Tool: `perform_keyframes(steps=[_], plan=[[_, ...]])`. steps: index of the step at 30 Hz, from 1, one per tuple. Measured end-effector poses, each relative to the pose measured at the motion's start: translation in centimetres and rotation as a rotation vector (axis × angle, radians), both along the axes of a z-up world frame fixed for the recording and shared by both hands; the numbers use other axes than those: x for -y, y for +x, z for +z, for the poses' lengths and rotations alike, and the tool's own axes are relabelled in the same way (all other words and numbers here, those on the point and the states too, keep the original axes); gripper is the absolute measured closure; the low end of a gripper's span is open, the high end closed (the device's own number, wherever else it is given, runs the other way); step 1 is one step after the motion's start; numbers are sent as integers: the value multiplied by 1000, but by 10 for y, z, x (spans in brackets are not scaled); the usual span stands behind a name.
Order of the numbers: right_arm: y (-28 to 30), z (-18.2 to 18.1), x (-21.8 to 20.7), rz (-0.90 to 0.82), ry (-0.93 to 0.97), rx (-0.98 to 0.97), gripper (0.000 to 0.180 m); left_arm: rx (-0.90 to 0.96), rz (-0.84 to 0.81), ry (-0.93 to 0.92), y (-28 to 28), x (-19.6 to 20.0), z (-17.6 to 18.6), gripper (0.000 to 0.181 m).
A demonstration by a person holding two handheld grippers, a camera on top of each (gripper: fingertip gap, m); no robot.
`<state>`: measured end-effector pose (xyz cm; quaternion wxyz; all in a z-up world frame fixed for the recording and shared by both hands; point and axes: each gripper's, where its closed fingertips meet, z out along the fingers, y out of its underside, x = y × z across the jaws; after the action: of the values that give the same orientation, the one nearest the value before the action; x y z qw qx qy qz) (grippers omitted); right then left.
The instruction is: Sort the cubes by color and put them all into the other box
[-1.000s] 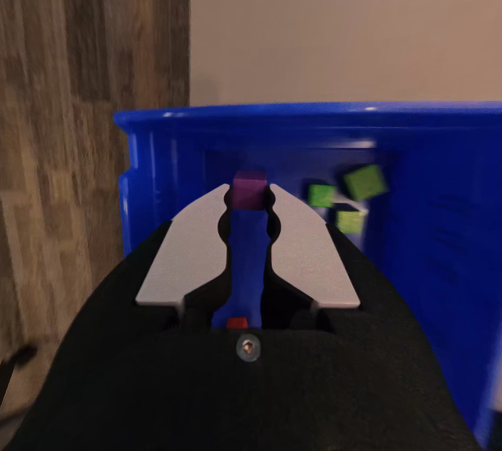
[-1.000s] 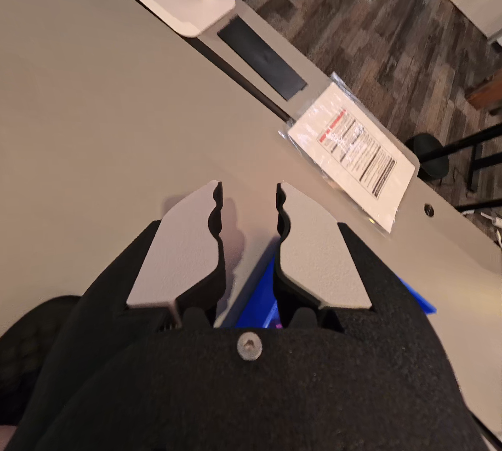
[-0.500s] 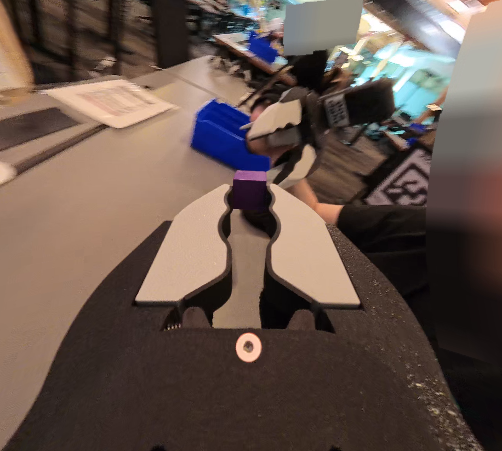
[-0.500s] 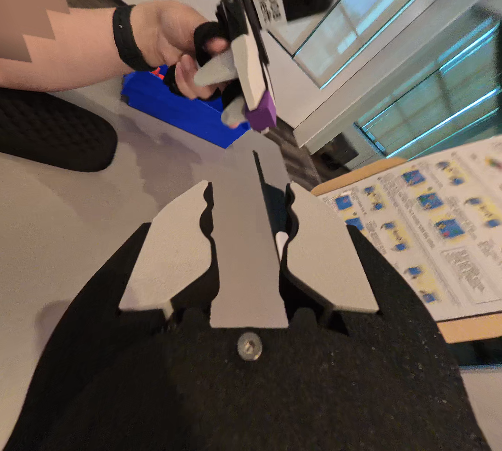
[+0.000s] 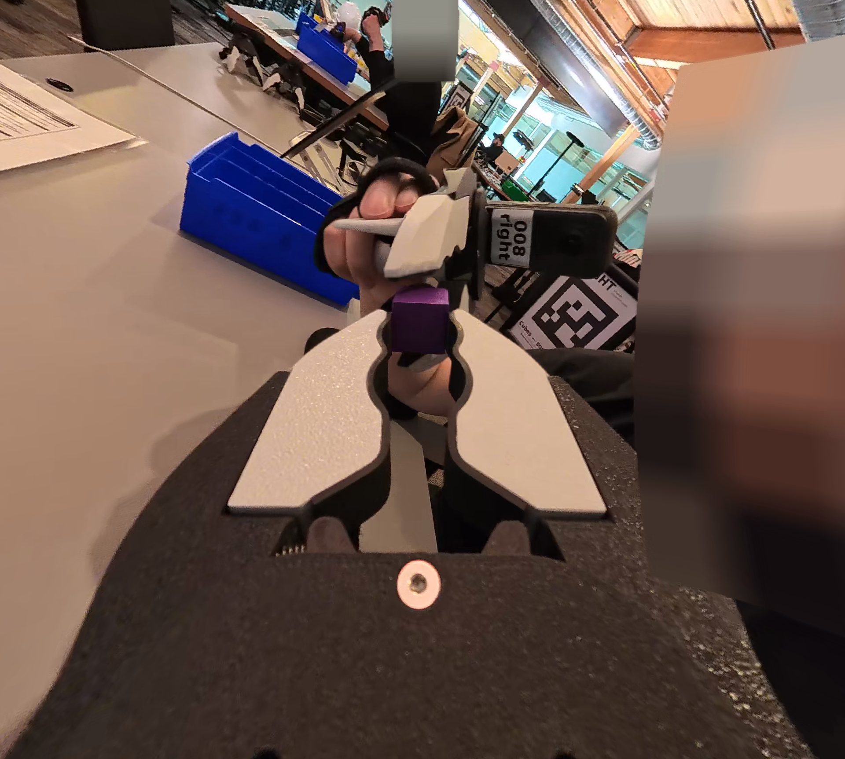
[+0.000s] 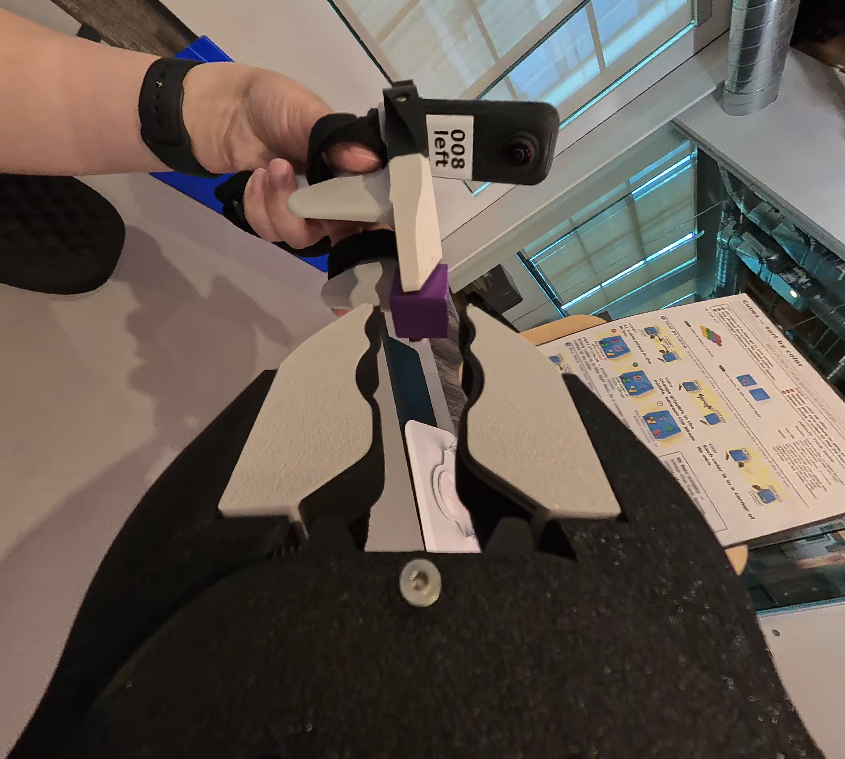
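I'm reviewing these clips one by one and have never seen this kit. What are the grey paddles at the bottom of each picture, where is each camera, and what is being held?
Each picture comes from a camera mounted on hand-held tongs, looking along their two grey fingers. No robot arm: a person squeezes one in each hand. In the left wrist view, the left tongs are shut on a small purple cube, with the right tongs facing them. In the right wrist view, the right tongs are open, their fingers either side of the same cube without visibly touching it. A blue plastic box sits on the grey table; a printed instruction sheet lies nearby.
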<state>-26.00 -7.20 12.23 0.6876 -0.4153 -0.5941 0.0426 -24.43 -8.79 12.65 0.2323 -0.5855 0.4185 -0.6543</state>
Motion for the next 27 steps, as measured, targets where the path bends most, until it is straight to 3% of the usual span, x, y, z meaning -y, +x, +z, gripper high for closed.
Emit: perform_keyframes(steps=[8, 11, 14, 17, 19, 22, 24, 27], plan=[[4, -1, 5, 45, -37, 8, 158, 28, -27, -43, 3, 5, -1, 158], [31, 10, 3, -26, -44, 23, 158, 12, 41, 23, -3, -4, -4, 141], [115, 28, -9, -296, -116, 32, 158, -8, 127, 85, -18, -15, -2, 139], [255, 28, -19, -766, -249, -84, 158, -53, 297, 184, -36, -38, 1, 141], [353, 0, -9, -1101, -415, -171, 158, -100, 420, 254, -49, -55, 2, 142], [454, -83, 25, -1454, -799, -242, 158, -146, 539, 326, -67, -70, 2, 142], [480, -135, 40, -1492, -1034, -251, 157, -142, 569, 330, -77, -74, 6, 143], [500, -182, 45, -1508, -1210, -305, 157, -147, 651, 337, -96, -84, 12, 144]])
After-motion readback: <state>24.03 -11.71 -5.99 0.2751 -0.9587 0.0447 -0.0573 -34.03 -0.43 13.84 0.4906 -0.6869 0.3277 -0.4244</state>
